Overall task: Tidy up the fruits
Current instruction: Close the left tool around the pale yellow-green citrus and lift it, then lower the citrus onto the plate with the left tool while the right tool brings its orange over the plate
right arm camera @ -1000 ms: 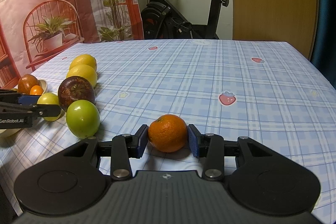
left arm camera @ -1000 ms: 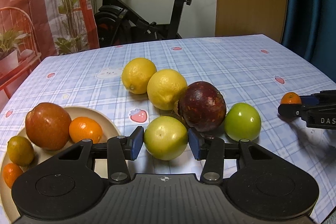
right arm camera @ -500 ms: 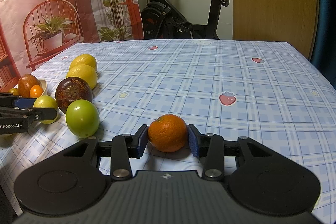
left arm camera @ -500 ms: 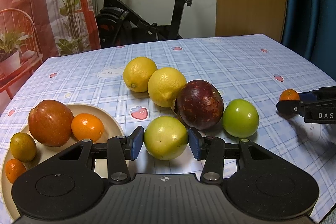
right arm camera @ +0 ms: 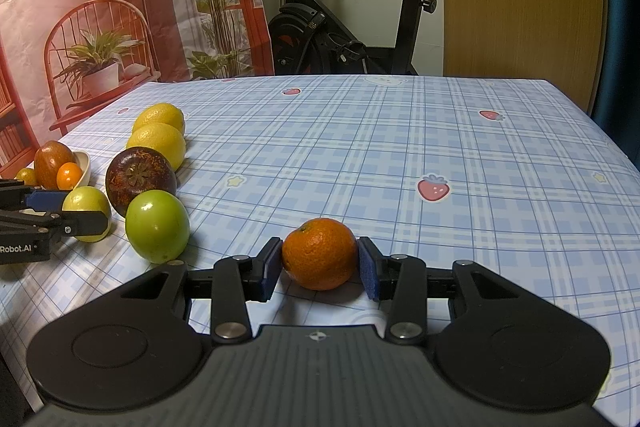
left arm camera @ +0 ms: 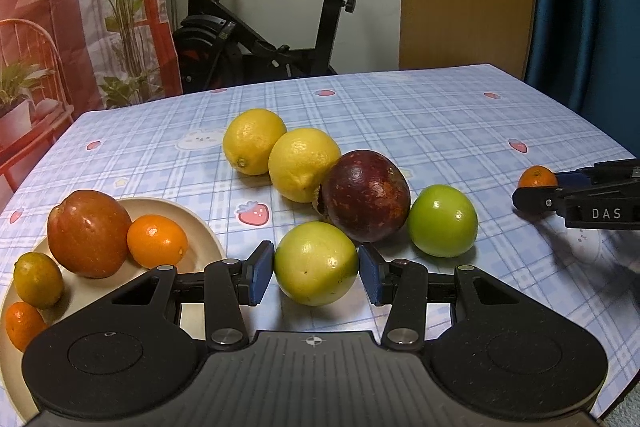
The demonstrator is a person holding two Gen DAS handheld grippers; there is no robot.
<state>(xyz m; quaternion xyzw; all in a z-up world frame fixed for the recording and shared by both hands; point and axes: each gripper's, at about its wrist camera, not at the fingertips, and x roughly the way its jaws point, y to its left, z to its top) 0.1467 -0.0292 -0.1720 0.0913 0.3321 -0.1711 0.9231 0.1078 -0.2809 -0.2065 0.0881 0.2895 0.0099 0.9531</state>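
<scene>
Purple fruit (left arm camera: 366,195) touches the jaw-clamped yellow-green fruit (left arm camera: 315,263).

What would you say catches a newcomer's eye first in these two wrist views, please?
Most striking is that each gripper is closed on a fruit: the left gripper on a yellow-green apple beside the plate, the right gripper on a mandarin alone on the checked tablecloth. Next comes the row of two lemons, a dark purple fruit and a green apple, with an exercise bike behind the table.
</scene>
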